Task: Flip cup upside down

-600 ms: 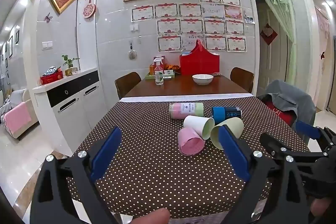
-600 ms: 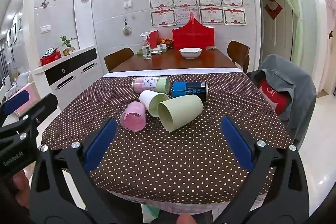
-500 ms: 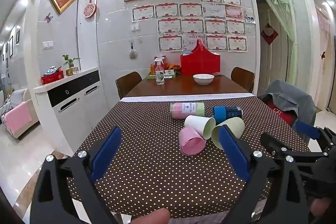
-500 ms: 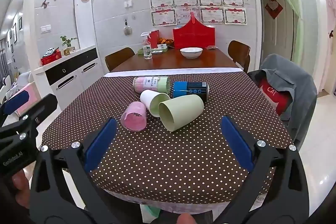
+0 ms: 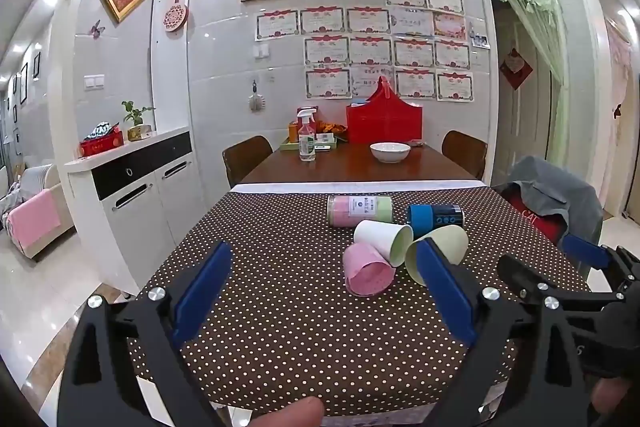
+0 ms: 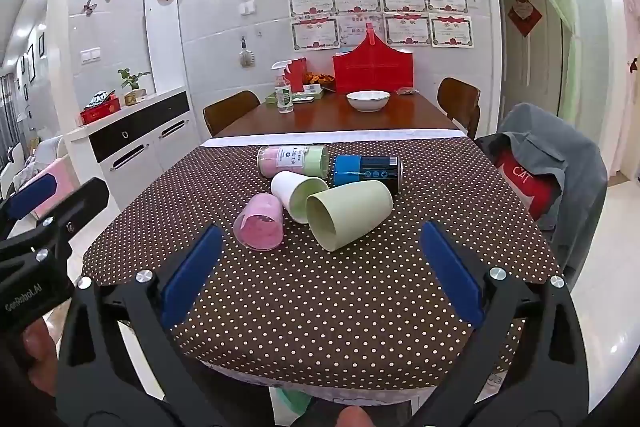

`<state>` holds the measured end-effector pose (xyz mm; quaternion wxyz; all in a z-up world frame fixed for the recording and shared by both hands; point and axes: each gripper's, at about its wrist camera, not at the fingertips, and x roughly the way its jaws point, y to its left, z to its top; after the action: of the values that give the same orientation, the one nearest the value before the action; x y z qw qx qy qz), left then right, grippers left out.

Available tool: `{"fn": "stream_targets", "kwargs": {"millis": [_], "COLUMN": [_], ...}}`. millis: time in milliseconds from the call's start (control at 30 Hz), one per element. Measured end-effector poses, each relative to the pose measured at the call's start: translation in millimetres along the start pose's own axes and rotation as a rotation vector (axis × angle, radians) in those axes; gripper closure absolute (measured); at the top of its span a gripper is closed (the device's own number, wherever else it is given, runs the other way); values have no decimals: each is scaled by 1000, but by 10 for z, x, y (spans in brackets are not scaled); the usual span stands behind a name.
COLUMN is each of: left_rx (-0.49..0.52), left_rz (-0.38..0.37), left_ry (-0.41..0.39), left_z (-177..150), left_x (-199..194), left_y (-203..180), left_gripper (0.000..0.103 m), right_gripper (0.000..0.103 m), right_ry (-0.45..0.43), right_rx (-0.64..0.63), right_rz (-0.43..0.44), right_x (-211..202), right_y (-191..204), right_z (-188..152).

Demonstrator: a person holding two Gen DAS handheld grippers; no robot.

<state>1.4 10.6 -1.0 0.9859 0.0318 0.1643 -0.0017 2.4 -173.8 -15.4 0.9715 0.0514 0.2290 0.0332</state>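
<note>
Holding my right gripper (image 6: 320, 281) spread wide and empty above the near edge of the dotted tablecloth (image 6: 320, 307), I keep my left gripper (image 5: 322, 301) equally open beside it. Approach is the step in hand. The green cup (image 6: 348, 213) lies on its side ahead, seemingly touching the white cup (image 6: 298, 195) and pink cup (image 6: 260, 223); next I must close in and straddle it.

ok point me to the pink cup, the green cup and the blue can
pink cup (image 6: 260, 227): right wrist view, on its open mouth facing the camera.
green cup (image 6: 354, 209): right wrist view, on its outer side wall.
blue can (image 6: 366, 169): right wrist view, on its side, lying behind the green cup.
</note>
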Motion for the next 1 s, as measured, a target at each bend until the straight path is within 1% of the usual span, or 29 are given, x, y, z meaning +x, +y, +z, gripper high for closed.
{"fn": "stream_targets", "kwargs": {"millis": [1000], "left_rx": [-3], "left_rz": [-13], "left_ry": [15], "left_z": [-53], "left_x": [48], "left_y": [-46], "left_gripper": [11], "right_gripper": [6], "right_ry": [5], "right_rx": [-3], "right_rz": [0], "right_x": [16], "right_y": [-15], "right_z": [-18]}}
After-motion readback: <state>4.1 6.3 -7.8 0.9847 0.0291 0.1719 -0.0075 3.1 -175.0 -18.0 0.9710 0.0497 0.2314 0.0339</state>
